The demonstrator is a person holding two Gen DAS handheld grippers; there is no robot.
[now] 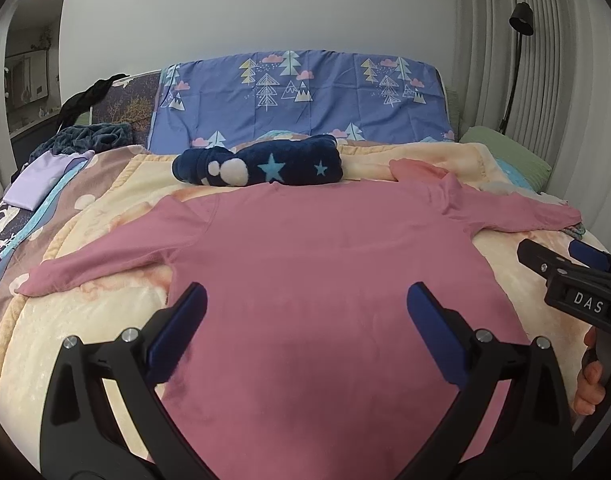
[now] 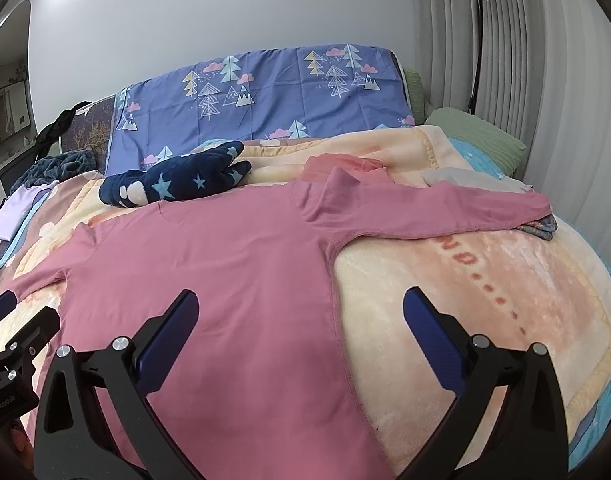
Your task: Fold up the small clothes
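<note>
A pink long-sleeved shirt [image 1: 305,280] lies flat on the cream blanket [image 1: 89,320], both sleeves spread out to the sides. My left gripper [image 1: 305,300] is open and empty above the shirt's lower body. My right gripper [image 2: 301,308] is open and empty above the shirt's right side seam; the shirt [image 2: 225,280] fills that view's left half. The right gripper also shows at the right edge of the left wrist view [image 1: 553,260]. The left gripper shows at the left edge of the right wrist view [image 2: 9,312].
A folded navy star-print garment [image 1: 261,166] lies past the collar. More small clothes [image 1: 421,170] lie at the back right. A lilac cloth [image 1: 37,184] is at the left. A purple tree-print headboard cover [image 1: 301,96], a green pillow [image 1: 505,156] and a black lamp [image 1: 519,20] stand behind.
</note>
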